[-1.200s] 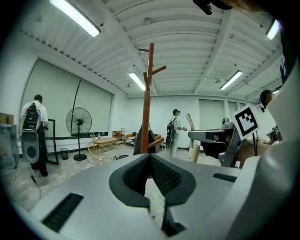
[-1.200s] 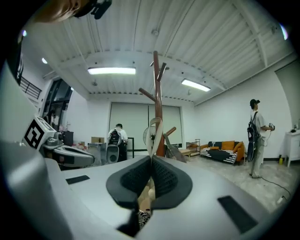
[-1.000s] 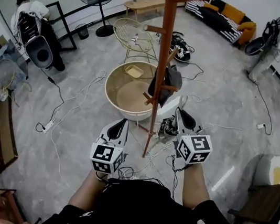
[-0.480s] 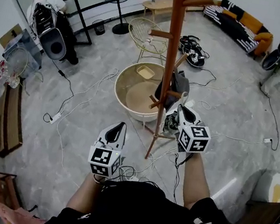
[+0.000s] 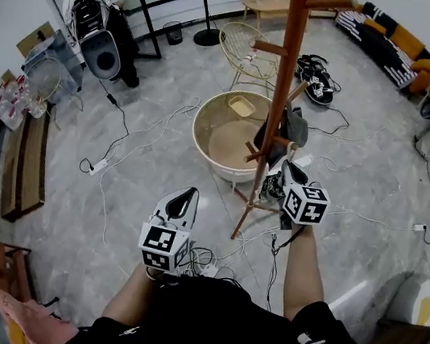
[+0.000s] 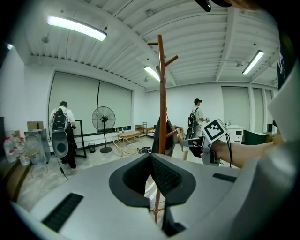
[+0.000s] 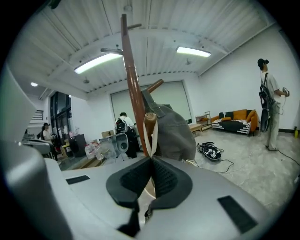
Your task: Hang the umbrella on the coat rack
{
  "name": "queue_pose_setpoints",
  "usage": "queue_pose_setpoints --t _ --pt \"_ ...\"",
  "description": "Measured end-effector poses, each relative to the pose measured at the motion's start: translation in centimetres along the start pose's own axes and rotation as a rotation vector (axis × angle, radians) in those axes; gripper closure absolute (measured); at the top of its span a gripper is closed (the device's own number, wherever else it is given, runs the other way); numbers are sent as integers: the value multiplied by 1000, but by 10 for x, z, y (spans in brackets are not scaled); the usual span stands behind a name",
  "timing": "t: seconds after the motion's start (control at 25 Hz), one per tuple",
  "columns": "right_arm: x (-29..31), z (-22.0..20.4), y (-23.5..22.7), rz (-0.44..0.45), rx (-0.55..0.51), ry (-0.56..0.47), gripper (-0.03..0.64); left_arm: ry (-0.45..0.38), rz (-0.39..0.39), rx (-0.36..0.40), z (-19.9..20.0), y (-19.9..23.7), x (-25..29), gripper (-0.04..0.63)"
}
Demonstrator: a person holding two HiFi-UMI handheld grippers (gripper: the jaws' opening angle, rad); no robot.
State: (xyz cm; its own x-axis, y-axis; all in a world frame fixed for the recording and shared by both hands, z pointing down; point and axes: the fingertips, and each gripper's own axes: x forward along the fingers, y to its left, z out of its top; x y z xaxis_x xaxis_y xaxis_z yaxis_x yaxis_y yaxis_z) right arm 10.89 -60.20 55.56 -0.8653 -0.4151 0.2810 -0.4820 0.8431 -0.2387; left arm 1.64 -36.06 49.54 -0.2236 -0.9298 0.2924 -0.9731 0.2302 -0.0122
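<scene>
Right gripper view: right gripper (image 7: 151, 160) jaws pinch umbrella (image 7: 173, 131) strap (image 7: 146, 137), end hidden; left gripper (image 6: 151, 157) jaws together, empty.

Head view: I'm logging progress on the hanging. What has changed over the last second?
The right gripper moved forward, closer to the coat rack, and is now shut on the umbrella strap at the tip of a peg. No grasp or release shows. The left gripper stayed low, shut and empty; the umbrella stayed at the rack.
</scene>
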Motion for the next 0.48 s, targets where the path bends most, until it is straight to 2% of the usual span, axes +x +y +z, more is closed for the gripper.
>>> queue_pose_setpoints --t 0.24,0.48 --pt "11 -4 6 -3 8 0 601 5 5 -4 -3 6 -6 578" --pt "12 -1 2 -27 -11 13 598 9 -25 3 0 -2 1 578"
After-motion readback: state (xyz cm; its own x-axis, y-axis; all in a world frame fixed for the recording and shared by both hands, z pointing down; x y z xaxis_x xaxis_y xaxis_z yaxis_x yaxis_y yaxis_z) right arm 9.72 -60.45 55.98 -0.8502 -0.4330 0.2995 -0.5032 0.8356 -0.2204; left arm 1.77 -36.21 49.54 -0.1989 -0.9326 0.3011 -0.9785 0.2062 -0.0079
